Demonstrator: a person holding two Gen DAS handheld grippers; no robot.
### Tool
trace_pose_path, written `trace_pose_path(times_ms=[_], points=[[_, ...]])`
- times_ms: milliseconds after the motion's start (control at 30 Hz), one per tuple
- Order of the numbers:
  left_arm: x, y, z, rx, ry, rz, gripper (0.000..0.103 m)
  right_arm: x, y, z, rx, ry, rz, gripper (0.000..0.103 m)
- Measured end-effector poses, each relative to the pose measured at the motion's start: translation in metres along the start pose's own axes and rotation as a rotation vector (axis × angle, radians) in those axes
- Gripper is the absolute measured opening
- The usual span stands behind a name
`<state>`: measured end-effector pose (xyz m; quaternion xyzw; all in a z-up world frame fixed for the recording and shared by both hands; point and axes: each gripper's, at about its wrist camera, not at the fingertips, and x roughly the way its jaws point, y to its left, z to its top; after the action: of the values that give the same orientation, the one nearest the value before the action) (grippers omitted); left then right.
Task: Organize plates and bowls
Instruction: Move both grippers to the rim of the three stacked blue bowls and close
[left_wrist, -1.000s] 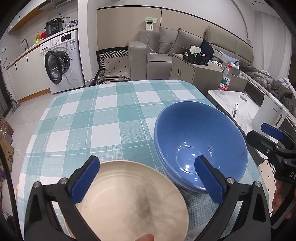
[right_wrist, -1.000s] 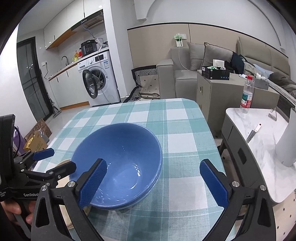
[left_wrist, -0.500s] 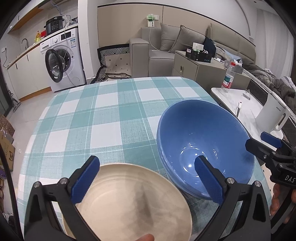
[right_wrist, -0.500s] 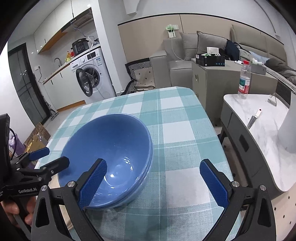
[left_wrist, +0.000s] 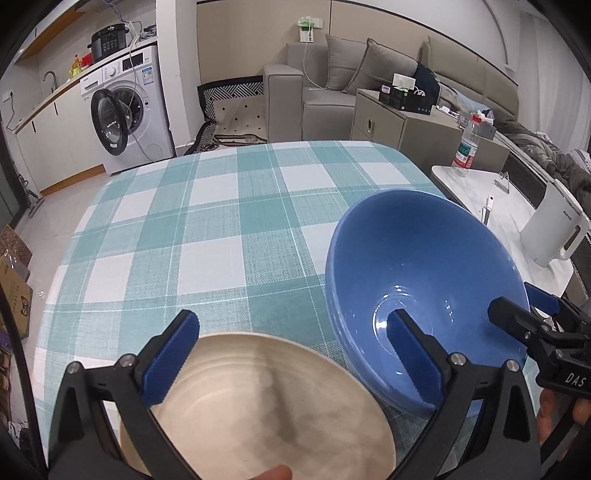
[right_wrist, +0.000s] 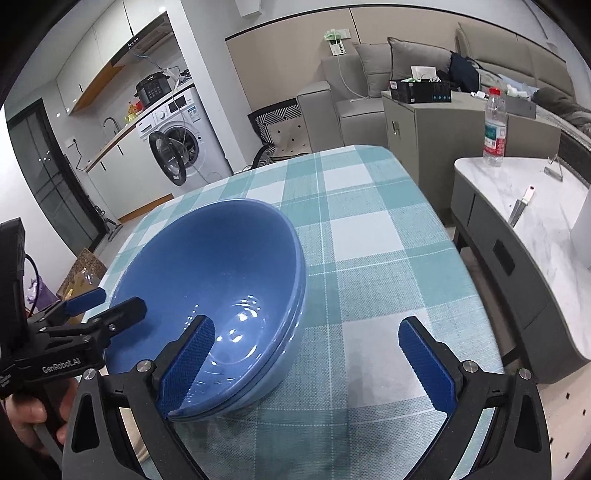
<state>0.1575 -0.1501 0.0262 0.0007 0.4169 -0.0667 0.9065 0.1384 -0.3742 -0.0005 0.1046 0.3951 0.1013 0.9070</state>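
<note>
Two blue bowls (right_wrist: 221, 280) stacked, tilted

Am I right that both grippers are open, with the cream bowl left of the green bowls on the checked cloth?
Not quite: the stacked bowls are blue, as the right wrist view shows. The left gripper and right gripper are open, and the cream bowl sits left of them on the checked cloth.
</note>
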Motion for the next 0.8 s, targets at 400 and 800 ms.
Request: trace_pose_path(times_ms=[400,800], points=[[0.011,-0.007,-0.004,-0.003,0.051,-0.125,0.055,0.010,-0.002,-0.002,0.037,0.020,0.062,0.073],[0.005,-0.028,-0.006,0.072,0.042,-0.151,0.037,0.010,0.012,-0.004,-0.012,0.014,0.122,0.055]])
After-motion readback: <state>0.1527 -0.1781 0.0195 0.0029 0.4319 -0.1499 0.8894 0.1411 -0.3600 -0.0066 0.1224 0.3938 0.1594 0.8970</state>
